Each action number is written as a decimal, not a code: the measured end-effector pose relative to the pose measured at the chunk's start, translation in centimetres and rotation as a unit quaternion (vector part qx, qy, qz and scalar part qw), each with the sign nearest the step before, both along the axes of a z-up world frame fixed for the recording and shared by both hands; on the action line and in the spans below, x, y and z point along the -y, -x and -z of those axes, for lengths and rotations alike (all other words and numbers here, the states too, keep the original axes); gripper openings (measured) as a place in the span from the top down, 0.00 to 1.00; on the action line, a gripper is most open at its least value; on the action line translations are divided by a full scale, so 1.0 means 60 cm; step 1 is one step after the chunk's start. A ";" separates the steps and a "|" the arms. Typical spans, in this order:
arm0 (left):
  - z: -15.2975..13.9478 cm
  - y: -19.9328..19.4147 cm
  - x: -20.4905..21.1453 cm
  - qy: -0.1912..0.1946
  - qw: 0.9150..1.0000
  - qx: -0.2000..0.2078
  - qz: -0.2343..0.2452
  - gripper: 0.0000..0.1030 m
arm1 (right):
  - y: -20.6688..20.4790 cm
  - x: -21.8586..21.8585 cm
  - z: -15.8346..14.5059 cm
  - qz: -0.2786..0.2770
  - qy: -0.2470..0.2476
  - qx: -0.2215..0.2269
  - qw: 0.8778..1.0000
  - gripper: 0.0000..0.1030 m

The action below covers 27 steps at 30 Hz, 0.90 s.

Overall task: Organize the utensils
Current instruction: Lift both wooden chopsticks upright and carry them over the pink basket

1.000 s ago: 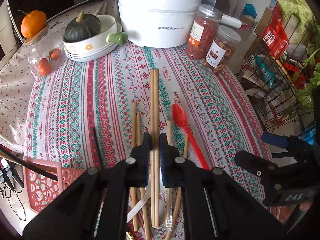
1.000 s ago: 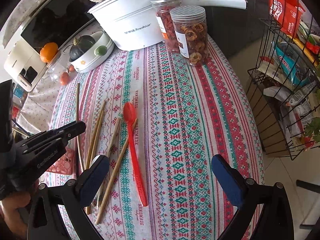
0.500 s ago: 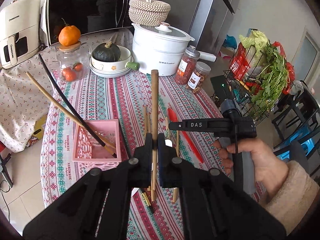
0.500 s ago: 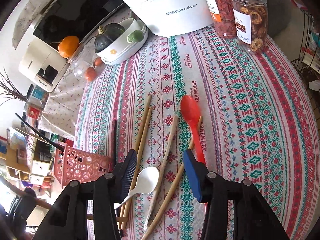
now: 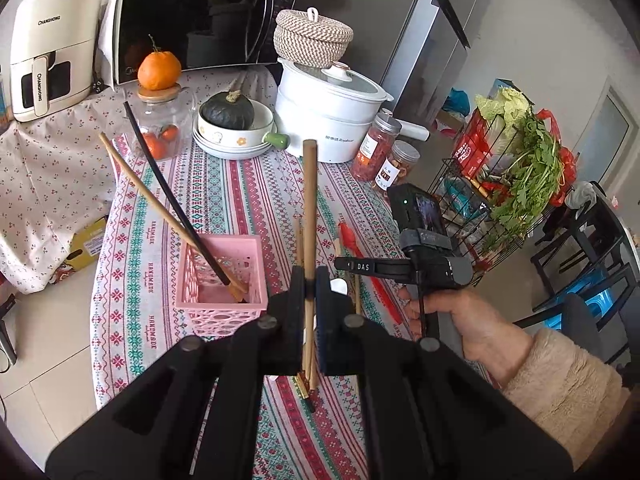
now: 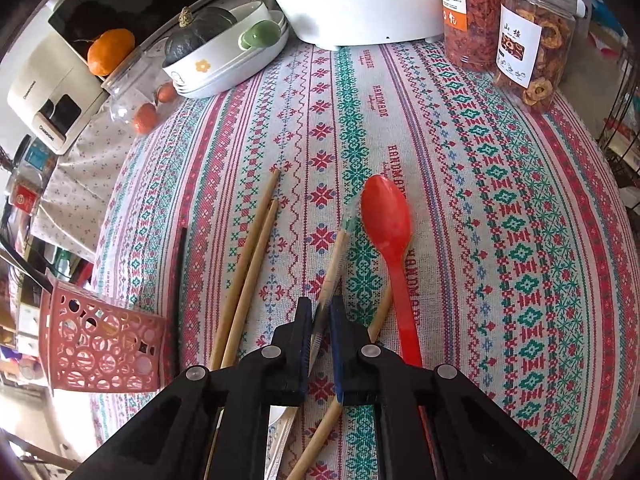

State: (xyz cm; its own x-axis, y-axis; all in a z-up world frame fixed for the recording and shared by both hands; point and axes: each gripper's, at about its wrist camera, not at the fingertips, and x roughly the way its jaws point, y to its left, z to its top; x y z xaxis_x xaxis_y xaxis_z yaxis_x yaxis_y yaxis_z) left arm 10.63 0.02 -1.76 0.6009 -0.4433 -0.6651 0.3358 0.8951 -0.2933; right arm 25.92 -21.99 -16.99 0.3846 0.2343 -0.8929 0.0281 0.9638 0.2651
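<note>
**Q.** Since the earlier frames, what has moved?

**A.** Lifted clear of the cloth, the left gripper [image 5: 308, 304] now carries a wooden chopstick [image 5: 309, 216] pinched between its pads, its free end pointing up and away toward the white cooker [image 5: 332, 120]. A second ago it was low over the row of utensils. The right gripper [image 6: 320, 320], wide open a second ago, has dropped and closed its jaws on a wrapped chopstick [image 6: 338, 248] lying on the table, just beside the red spoon [image 6: 390, 240].

**Q.** What does that imply for the task?

**A.** Two items are in hand at once. The pink basket [image 5: 222, 280], near the table's edge, already holds a wooden and a black chopstick leaning out of it, so it is likely the destination. Judged from the layout, the left hand's delivery comes next. Sorting is partly done: a pair of bare chopsticks [image 6: 250, 264], the spoon and a few others remain on the cloth.

**Q.** And the surroundings?

**A.** A striped, embroidered tablecloth [image 6: 520, 220] covers the table. At its far side stand the cooker, two snack jars [image 6: 500, 20], a bowl holding a dark squash [image 5: 226, 110], and a glass jar topped by an orange [image 5: 159, 70]. Behind are a microwave [image 5: 204, 20] and a wire rack of greens [image 5: 520, 160].
</note>
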 end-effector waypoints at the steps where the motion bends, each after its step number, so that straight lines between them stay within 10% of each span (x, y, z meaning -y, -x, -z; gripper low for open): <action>1: -0.006 0.004 -0.004 0.005 1.000 0.005 -0.002 0.95 | 0.004 0.003 -0.008 -0.001 -0.002 0.006 1.000 0.93; 17: -0.111 0.075 -0.063 0.036 0.982 0.164 -0.084 0.95 | 0.172 0.043 -0.243 -0.006 -0.025 0.202 0.979 0.95; 27: -0.074 0.033 -0.103 0.034 0.969 0.183 -0.162 0.95 | 0.215 0.011 -0.321 -0.028 -0.026 0.277 0.960 0.95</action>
State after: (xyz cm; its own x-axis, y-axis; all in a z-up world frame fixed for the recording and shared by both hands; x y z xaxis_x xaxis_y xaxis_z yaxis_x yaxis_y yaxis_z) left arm 8.66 6.21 2.70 0.9057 -0.2280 -0.3574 0.1332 0.9534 -0.2706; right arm 13.04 -22.62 2.29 0.7824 0.3070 -0.5418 -0.1828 0.9449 0.2714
